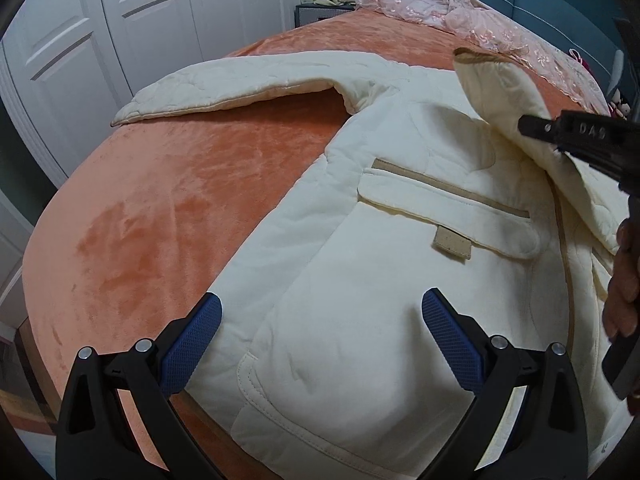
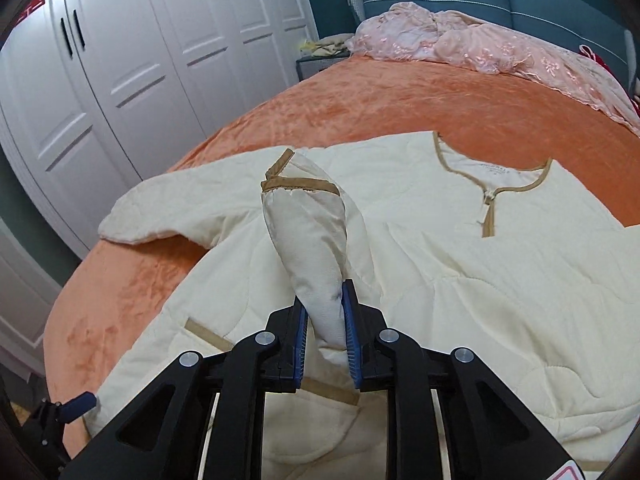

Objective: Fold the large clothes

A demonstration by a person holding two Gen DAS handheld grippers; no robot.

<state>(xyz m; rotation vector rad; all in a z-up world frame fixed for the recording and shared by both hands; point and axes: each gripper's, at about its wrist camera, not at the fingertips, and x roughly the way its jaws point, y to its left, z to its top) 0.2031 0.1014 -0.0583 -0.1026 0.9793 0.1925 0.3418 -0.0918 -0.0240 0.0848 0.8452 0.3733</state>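
A: What carries everything here?

B: A bed [image 2: 340,108], covered with an orange plush blanket [image 1: 160,184] that spreads over the whole top.

A: And what lies directly on it?

B: 2 things. In the near part, a cream quilted garment [image 2: 500,280] with tan trim lies spread front-up, its neckline toward the headboard end. 1 sleeve [image 1: 224,88] stretches flat out onto the blanket toward the wardrobe side.

A: And the second?

B: A crumpled pink lacy cloth [image 2: 460,44], heaped along the far end of the bed and trailing down its right edge. It lies well apart from the cream garment, with bare orange blanket between them.
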